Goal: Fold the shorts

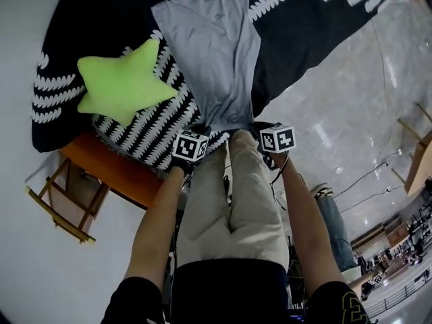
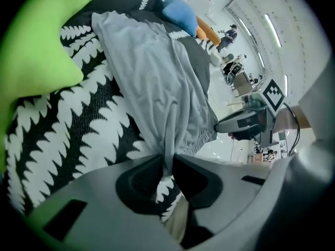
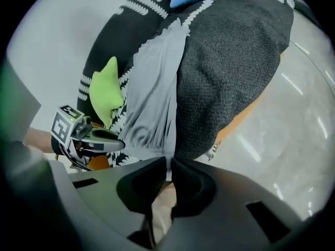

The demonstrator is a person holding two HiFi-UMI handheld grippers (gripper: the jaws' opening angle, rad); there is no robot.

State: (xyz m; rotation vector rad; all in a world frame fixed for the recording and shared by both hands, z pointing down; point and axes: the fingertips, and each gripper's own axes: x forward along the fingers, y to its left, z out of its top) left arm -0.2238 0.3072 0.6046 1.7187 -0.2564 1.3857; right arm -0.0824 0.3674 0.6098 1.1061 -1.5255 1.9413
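Observation:
Grey shorts (image 1: 216, 52) lie lengthwise on a black cloth with white leaf patterns (image 1: 317, 25), their near edge gathered at the table's front. My left gripper (image 1: 200, 129) is shut on the left corner of that near edge; in the left gripper view the fabric (image 2: 152, 77) bunches into the closed jaws of the left gripper (image 2: 167, 163). My right gripper (image 1: 260, 128) is shut on the right corner, where the shorts (image 3: 154, 93) pinch into a fold in the right gripper (image 3: 170, 166). Each gripper view shows the other gripper close beside it.
A green star-shaped cushion (image 1: 125, 79) lies left of the shorts. A blue cushion (image 2: 178, 12) sits at the far end. The orange table edge (image 1: 115, 171) shows under the cloth, with a wooden chair (image 1: 64, 204) at the left and a shiny floor (image 1: 351, 113) at the right.

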